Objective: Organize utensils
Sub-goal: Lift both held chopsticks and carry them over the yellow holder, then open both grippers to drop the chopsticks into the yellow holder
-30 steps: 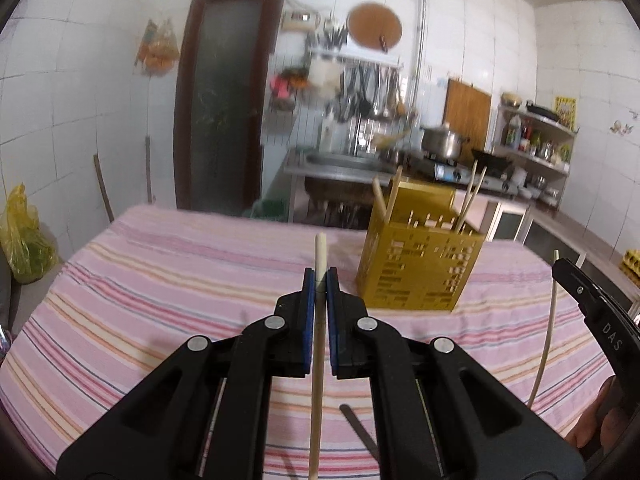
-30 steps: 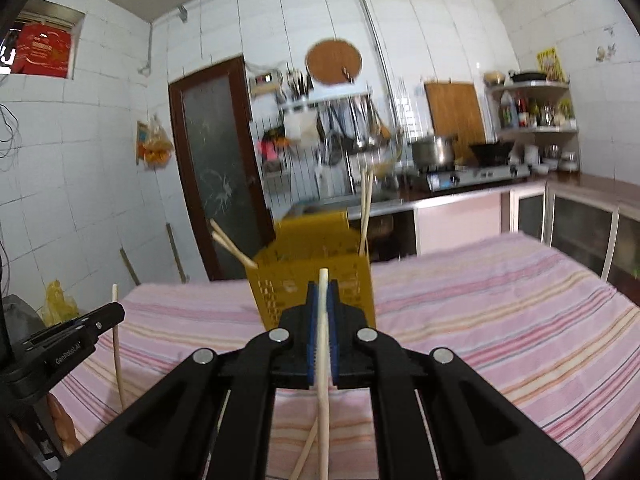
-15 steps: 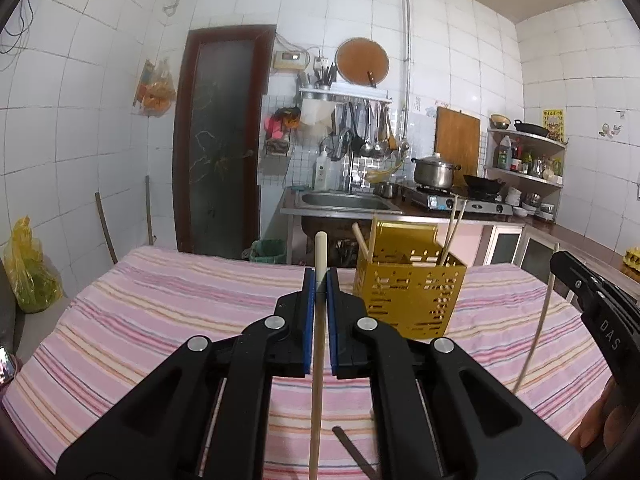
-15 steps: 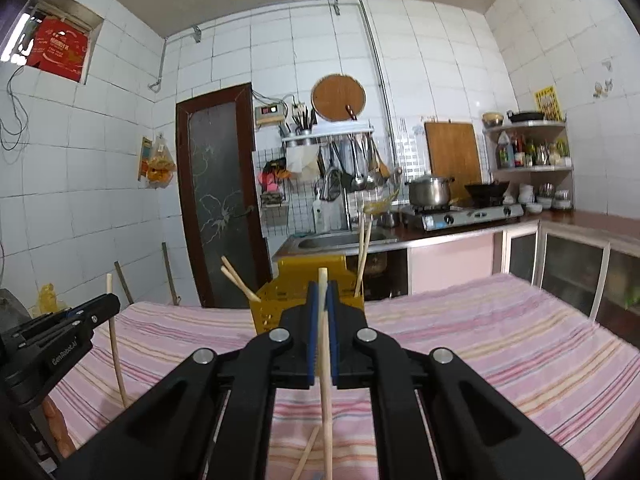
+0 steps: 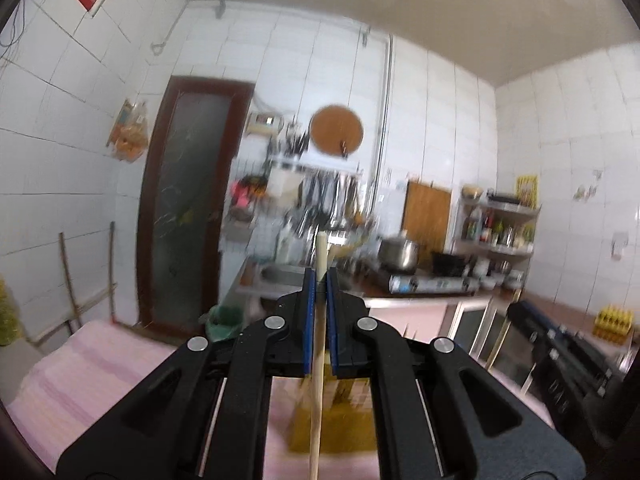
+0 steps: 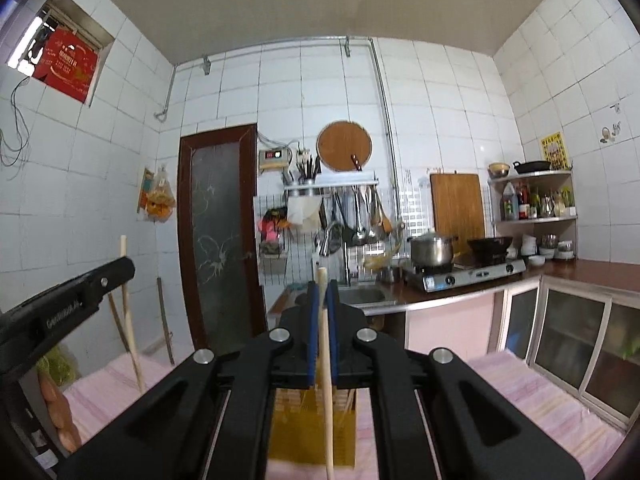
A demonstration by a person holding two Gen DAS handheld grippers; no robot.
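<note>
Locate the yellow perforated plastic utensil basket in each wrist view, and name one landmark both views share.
Left wrist view: yellow perforated plastic utensil basket, bottom centre, blurred, mostly hidden behind the left gripper.
Right wrist view: basket, bottom centre, behind the right gripper.
Shared landmark: round wooden board on the tiled wall.

Two claws were counted, the left claw (image 5: 320,280) and the right claw (image 6: 322,292), and one wooden chopstick was seen clamped upright in each: one chopstick (image 5: 318,344) in the left, a second chopstick (image 6: 326,360) in the right. One yellow utensil basket (image 6: 312,432) was made out below the claws on one pink striped surface (image 6: 540,396); the chopsticks inside it could not be counted. In the kitchen behind, one steel pot (image 6: 432,249), one dark wok (image 6: 490,245), one round wooden board (image 6: 344,145), one rectangular cutting board (image 6: 456,206) and one brown door (image 6: 222,236) were counted.
</note>
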